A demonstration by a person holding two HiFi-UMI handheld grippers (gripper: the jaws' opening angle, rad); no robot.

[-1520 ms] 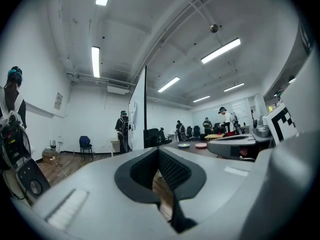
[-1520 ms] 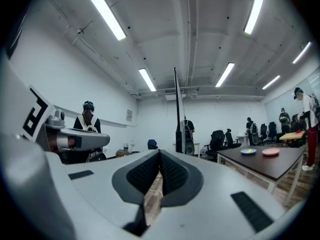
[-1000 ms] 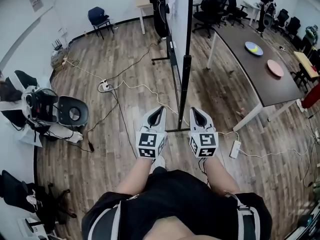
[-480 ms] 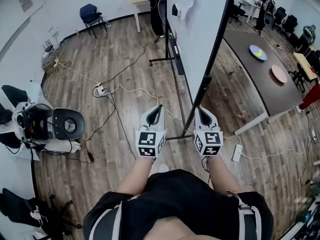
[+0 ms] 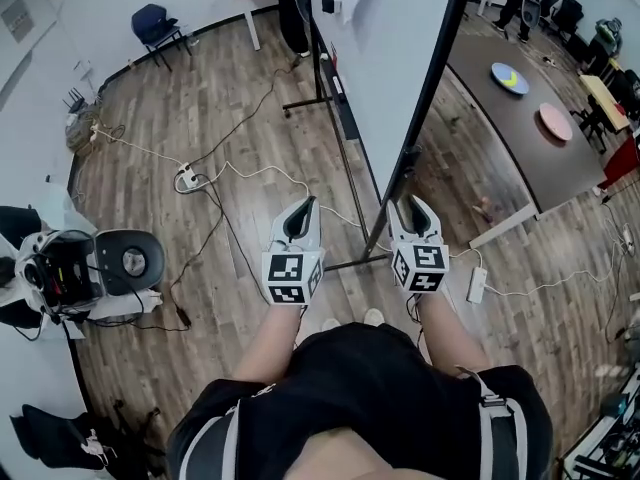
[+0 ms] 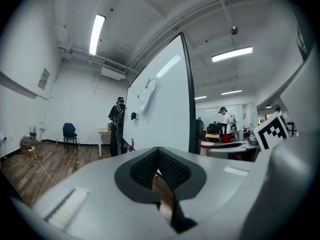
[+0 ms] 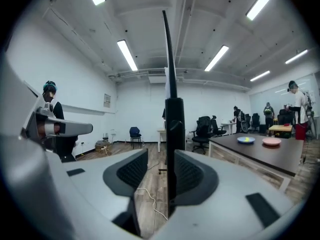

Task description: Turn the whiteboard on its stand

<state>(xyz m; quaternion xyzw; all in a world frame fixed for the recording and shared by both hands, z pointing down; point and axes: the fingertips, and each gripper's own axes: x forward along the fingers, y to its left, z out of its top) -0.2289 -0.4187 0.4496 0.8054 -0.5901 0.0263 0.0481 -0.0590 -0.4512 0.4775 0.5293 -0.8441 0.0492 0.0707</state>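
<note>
The whiteboard [image 5: 385,58] stands on its black stand [image 5: 345,118], its white face towards the left in the head view. Its black side frame [image 5: 430,78] runs down to my right gripper [image 5: 413,206]. In the right gripper view that black frame [image 7: 172,124] stands between the jaws of the right gripper [image 7: 162,171], close to the right pad and with a gap to the left pad; the jaws are opening. My left gripper [image 5: 302,208] hangs beside it, left of the board's lower edge, shut and holding nothing. The left gripper view shows the whiteboard [image 6: 160,109] ahead of the left gripper [image 6: 158,169].
A long brown table [image 5: 500,118] with two plates stands right of the board. Cables and a power strip [image 5: 187,176] lie on the wood floor to the left, another power strip [image 5: 475,285] to the right. A blue chair [image 5: 155,23] is far back; equipment [image 5: 90,268] sits at left.
The whiteboard has swung from edge-on to showing its white face. The right gripper's jaws have parted from the black frame. Both grippers stay at about the same height.
</note>
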